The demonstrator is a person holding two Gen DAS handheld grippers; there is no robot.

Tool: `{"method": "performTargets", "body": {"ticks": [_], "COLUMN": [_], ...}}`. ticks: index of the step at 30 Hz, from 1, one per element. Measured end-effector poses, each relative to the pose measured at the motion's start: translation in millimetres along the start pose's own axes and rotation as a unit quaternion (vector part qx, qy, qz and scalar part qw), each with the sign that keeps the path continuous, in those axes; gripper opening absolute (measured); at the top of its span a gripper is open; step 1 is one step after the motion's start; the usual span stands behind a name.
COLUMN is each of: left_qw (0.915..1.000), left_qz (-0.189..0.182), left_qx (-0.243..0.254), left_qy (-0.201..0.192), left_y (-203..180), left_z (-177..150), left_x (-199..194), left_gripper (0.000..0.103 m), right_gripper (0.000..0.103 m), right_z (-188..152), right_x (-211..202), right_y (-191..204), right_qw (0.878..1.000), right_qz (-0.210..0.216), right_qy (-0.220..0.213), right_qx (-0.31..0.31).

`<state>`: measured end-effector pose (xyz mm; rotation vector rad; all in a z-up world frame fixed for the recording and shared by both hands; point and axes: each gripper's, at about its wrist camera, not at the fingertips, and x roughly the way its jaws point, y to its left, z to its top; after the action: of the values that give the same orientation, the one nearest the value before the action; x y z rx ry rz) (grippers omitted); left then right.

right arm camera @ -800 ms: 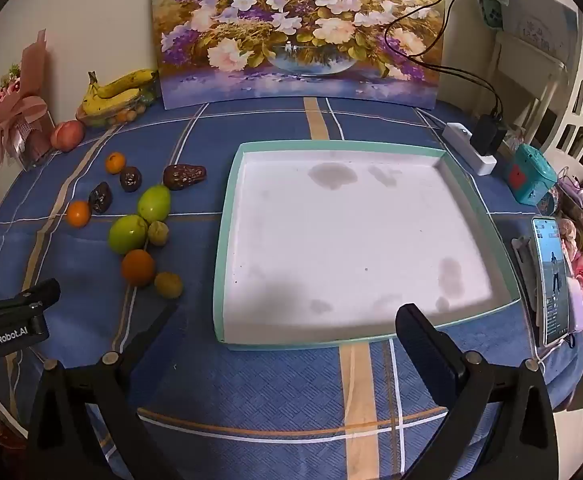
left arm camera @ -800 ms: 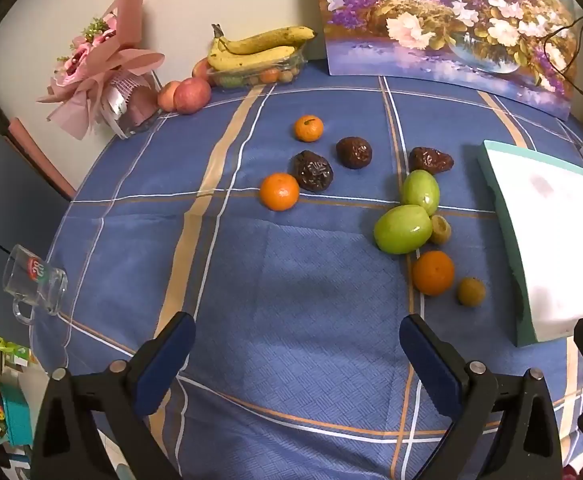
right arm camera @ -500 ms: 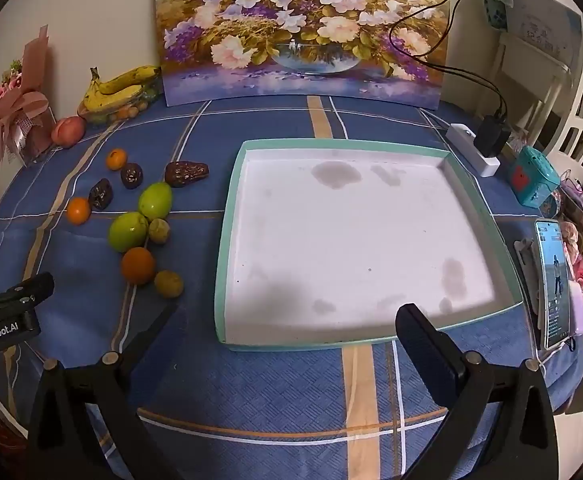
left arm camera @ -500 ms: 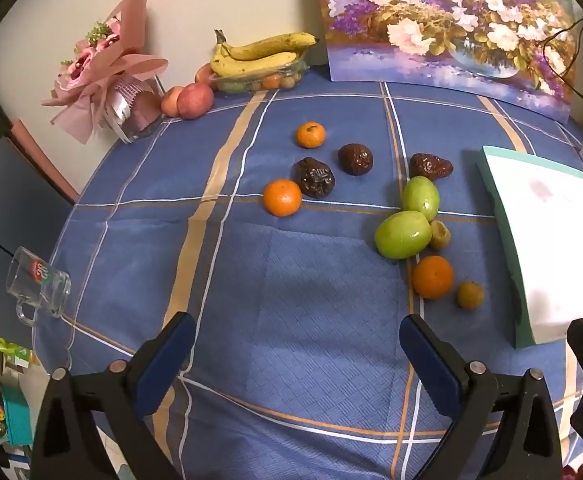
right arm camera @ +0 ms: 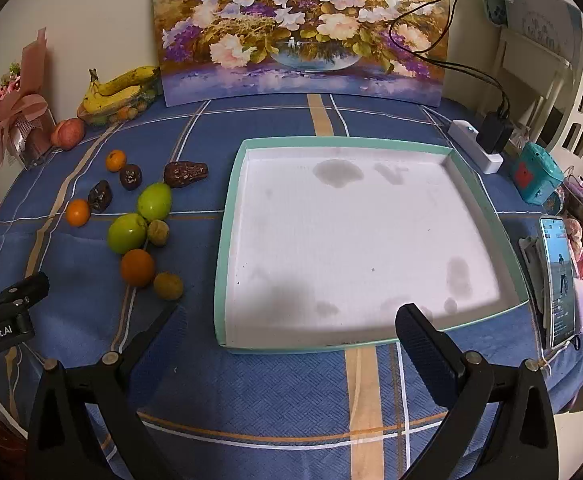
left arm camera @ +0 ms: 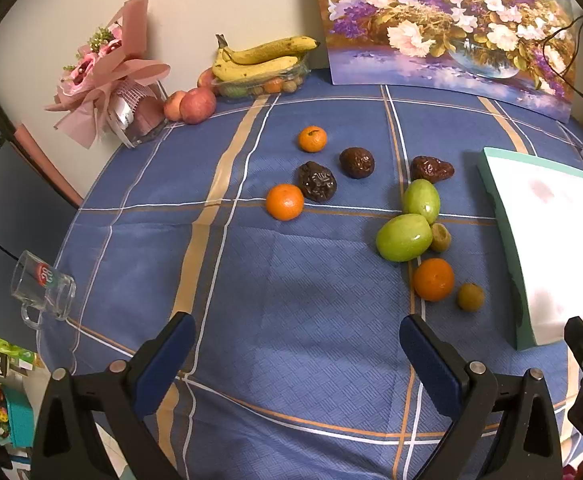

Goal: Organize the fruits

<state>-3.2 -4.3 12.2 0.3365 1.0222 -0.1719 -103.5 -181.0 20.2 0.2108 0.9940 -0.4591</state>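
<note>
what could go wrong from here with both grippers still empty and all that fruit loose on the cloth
1. The two green fruits, a small yellowish one and the nearest orange sit packed together, so closing the left hand-held gripper on one may knock a neighbour rolling.
2. The tray has a raised rim; a fruit carried low could clip it.
3. The glass mug lies near the table edge, where a wide swing might push it off.
</note>
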Motion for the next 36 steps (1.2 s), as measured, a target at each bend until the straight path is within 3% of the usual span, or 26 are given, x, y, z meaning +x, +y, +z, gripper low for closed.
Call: {"method": "performTargets", "body": {"ticks": [36], "left_qw": [1.0], "left_qz": [0.007], "left_qx": [0.002], "left_qy": [-0.003], "left_y": [4.7], "left_z": [-3.8], "left_x": [-0.4], "left_gripper": [0.103], "right_gripper": [0.103], "right_z": [1.0], "right_x": [1.7], "right_y": [-2.0], "right_qw": [1.0], "right_qz": [0.006], "right_qy": [0.001], "right_qx": [0.004]}}
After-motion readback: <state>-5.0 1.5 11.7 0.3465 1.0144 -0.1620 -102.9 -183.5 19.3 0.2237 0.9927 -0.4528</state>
